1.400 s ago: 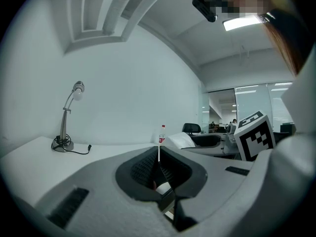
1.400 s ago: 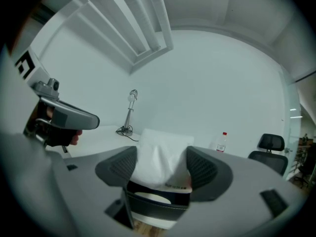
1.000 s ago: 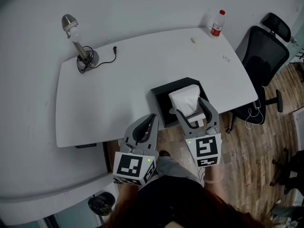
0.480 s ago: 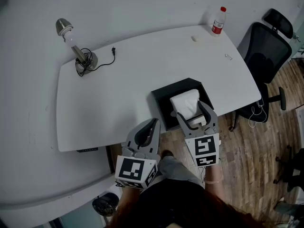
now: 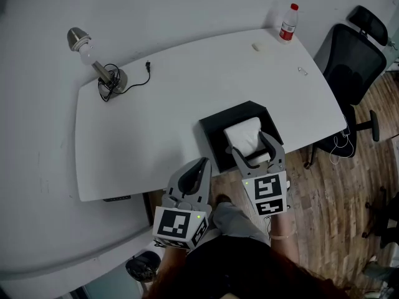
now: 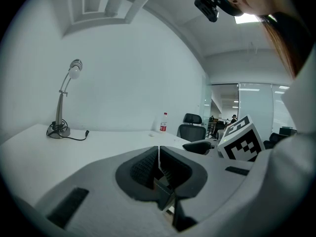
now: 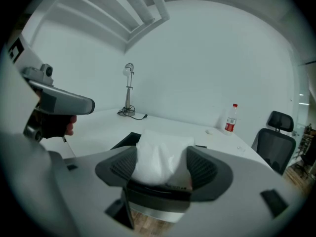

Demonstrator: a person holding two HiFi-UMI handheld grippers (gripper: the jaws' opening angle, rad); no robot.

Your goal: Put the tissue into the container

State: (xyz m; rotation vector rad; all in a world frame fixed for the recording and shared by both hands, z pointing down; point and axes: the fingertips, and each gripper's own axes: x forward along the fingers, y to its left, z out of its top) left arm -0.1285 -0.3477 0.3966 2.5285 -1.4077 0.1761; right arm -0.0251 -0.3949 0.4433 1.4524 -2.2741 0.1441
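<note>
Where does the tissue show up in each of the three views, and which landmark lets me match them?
Head view: the tissue is lower centre-right, between the right gripper's jaws, overlapping the black container.
Left gripper view: not in it.
Right gripper view: the tissue is lower centre, clamped between the jaws.
Shared landmark: the desk lamp, upper left in the head view, left in the left gripper view, left of centre in the right gripper view.
</note>
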